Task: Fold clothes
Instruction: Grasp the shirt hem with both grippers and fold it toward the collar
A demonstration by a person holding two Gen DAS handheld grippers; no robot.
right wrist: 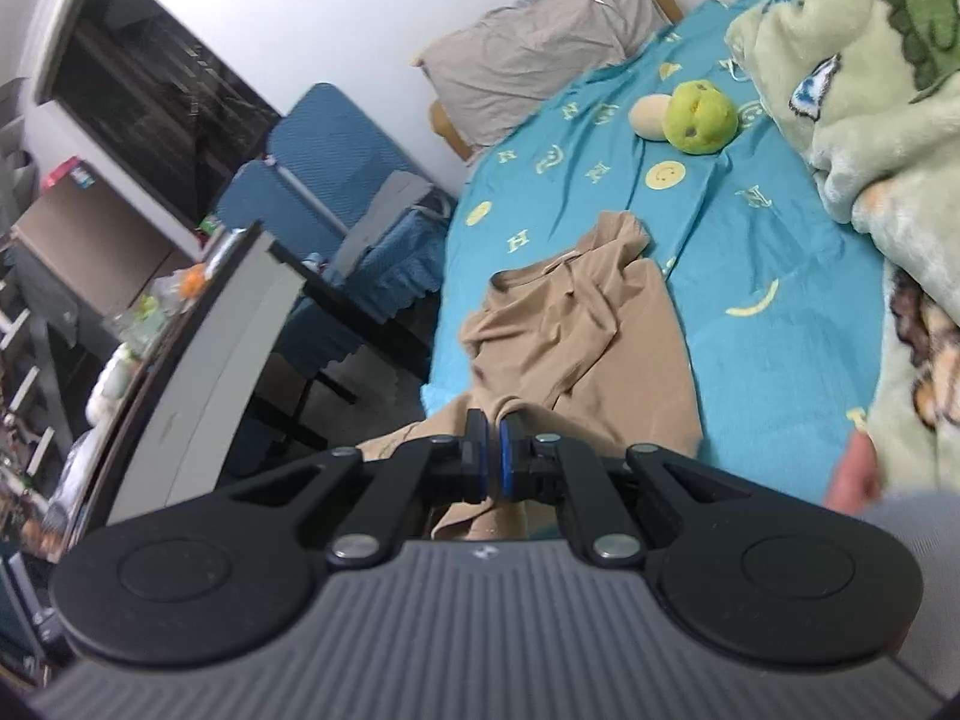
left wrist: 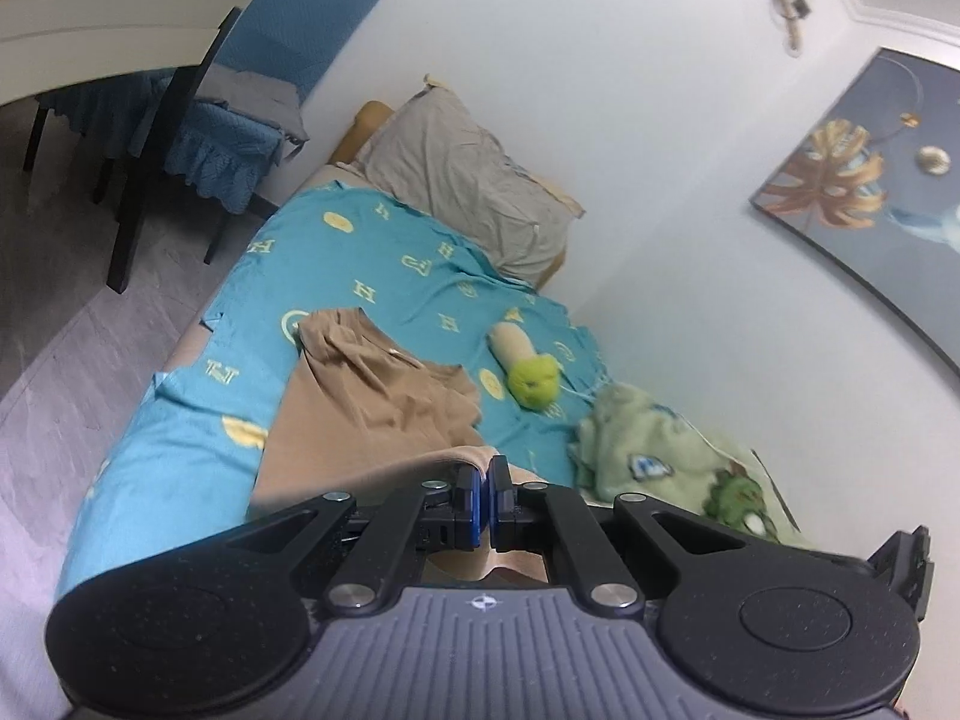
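Observation:
A tan shirt (left wrist: 372, 402) lies rumpled on the teal bedsheet (left wrist: 372, 264), its collar end toward the pillow. My left gripper (left wrist: 485, 468) is shut on the shirt's near hem, which drapes over and below the fingers. In the right wrist view the same tan shirt (right wrist: 576, 330) stretches away across the teal bedsheet (right wrist: 780, 276). My right gripper (right wrist: 493, 423) is shut on a bunched edge of the shirt, with cloth hanging beneath the fingers.
A grey pillow (left wrist: 462, 180) lies at the head of the bed. A green plush toy (left wrist: 534, 378) and a pale green blanket (left wrist: 660, 456) lie near the wall. A blue-covered chair (right wrist: 336, 204) and a table (right wrist: 228, 324) stand beside the bed.

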